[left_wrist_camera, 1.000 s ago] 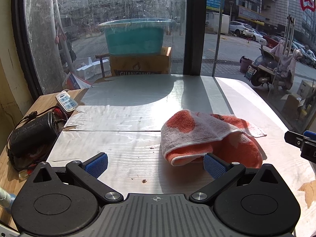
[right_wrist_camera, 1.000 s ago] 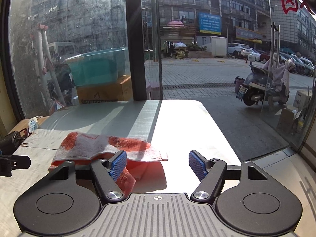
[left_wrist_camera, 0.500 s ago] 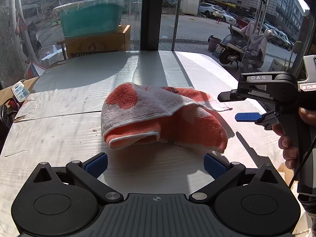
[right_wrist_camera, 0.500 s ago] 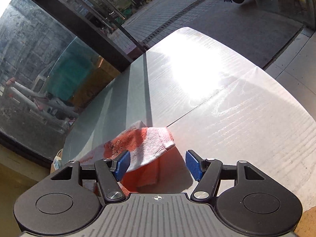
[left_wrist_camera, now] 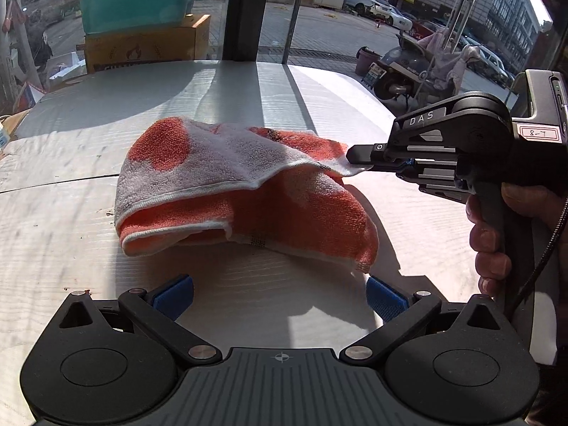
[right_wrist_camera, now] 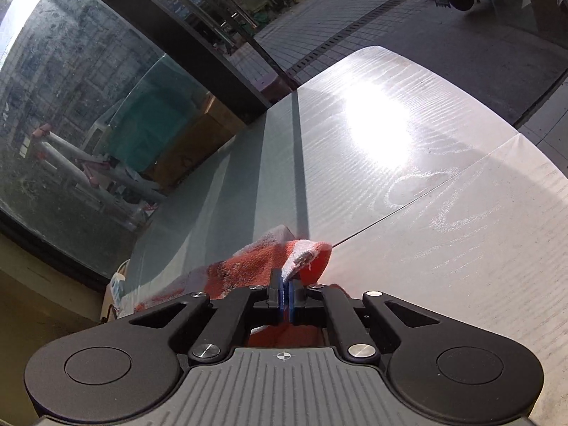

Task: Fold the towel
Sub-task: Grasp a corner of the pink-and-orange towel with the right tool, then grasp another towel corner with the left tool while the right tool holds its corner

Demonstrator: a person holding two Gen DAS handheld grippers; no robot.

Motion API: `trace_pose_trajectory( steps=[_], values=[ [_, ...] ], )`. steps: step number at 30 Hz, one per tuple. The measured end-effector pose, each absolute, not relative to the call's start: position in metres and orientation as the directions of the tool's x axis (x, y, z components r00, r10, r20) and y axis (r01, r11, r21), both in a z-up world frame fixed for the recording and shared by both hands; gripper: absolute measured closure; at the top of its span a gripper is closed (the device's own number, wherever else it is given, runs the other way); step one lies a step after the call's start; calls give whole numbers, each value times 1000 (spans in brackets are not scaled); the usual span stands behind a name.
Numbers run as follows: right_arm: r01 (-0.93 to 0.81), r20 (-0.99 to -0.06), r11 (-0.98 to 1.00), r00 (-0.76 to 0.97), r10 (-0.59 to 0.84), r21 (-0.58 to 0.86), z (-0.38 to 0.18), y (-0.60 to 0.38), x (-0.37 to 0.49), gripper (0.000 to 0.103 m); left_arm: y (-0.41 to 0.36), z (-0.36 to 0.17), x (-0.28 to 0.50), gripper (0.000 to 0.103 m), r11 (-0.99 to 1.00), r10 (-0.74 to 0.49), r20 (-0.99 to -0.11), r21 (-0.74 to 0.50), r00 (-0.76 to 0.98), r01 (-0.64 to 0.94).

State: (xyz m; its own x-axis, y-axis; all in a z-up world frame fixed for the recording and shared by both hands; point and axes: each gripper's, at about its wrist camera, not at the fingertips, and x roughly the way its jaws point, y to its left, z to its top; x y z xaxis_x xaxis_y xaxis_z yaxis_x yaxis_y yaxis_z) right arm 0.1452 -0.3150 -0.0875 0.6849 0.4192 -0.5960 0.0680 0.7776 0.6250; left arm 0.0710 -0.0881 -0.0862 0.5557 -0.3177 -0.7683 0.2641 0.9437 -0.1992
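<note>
An orange and white towel [left_wrist_camera: 227, 191] lies crumpled on the white table [left_wrist_camera: 248, 99]. My left gripper [left_wrist_camera: 280, 296] is open and empty, just in front of the towel's near edge; its right blue pad sits close to the towel's near right corner. My right gripper [left_wrist_camera: 358, 158] comes in from the right, held by a hand, and is shut on the towel's far right white corner. In the right wrist view the right gripper [right_wrist_camera: 287, 293] pinches that corner of the towel [right_wrist_camera: 248, 269] between its blue pads.
A window with a dark frame post [left_wrist_camera: 245, 10] stands behind the table. Outside it are a teal tub [left_wrist_camera: 138, 0] on a cardboard box [left_wrist_camera: 149, 44]. The table's rounded right edge [right_wrist_camera: 525, 142] drops to the floor.
My right gripper moved in to the towel's far right corner and shut on it. My left gripper came a little closer to the towel and stays open.
</note>
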Motion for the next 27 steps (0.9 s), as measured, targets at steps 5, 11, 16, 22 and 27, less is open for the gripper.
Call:
trace_pose_trajectory(
  steps=[5, 11, 16, 22, 27],
  values=[
    [29, -569, 771, 693, 443, 636, -76, -314, 135, 100, -97, -95, 79, 1, 931, -359, -768, -257, 530, 258],
    [-19, -544, 765, 692, 475, 644, -65, -308, 127, 100, -101, -105, 84, 9, 925, -378, -783, -310, 494, 218],
    [-52, -524, 758, 691, 498, 650, -59, -304, 120, 100, -105, -105, 86, 35, 938, -348, -781, -290, 519, 192],
    [-79, -509, 766, 703, 497, 638, -49, -304, 112, 100, -108, -102, 84, 95, 940, -339, -793, -272, 507, 204],
    [-72, -513, 796, 729, 453, 601, -42, -308, 110, 100, -99, -96, 76, 97, 959, -276, -796, -188, 539, 214]
  ],
)
